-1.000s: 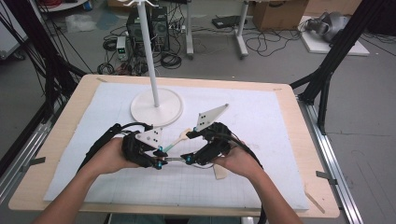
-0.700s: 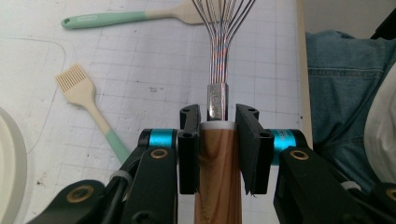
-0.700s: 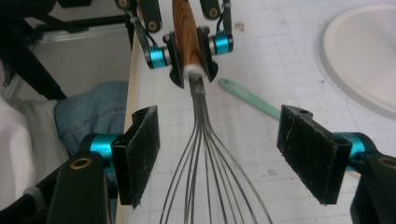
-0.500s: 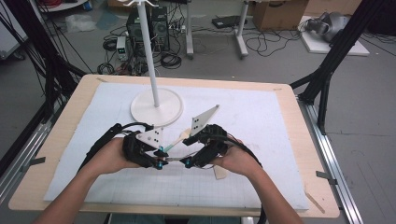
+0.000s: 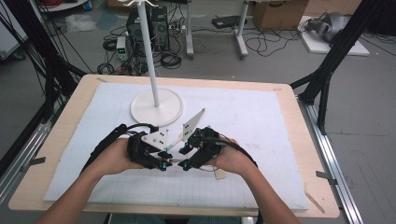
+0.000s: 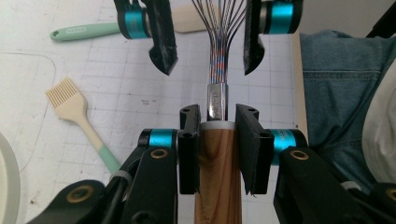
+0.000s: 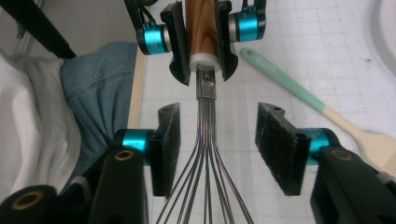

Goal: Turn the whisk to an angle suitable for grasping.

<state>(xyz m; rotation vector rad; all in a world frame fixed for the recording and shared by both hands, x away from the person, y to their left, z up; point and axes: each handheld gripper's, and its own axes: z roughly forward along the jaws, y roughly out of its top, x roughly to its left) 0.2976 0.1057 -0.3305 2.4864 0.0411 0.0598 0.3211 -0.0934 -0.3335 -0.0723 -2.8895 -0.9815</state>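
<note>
The wood-handled wire whisk [image 6: 218,154] hung above the table mat, handle clamped in the left gripper [image 6: 218,140]; the right gripper [image 7: 217,140], jaws spread, should close squarely on the wires.

Gripper [image 6: 218,140] clamps whisk [image 6: 218,154] (wooden handle).

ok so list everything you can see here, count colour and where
whisk: 1, wood handle, steel wires, held level between the two tools
pastry brush: 1, cream with mint handle end, lying on the mat
spatula: 1, mint handle, on the mat farther off
stand: 1, white pole on a round base, far middle of the mat
mat: 1, white, gridded, on the wooden table
left tool: 1, black, shut on the whisk handle
right tool: 1, black, open around the wires
</note>
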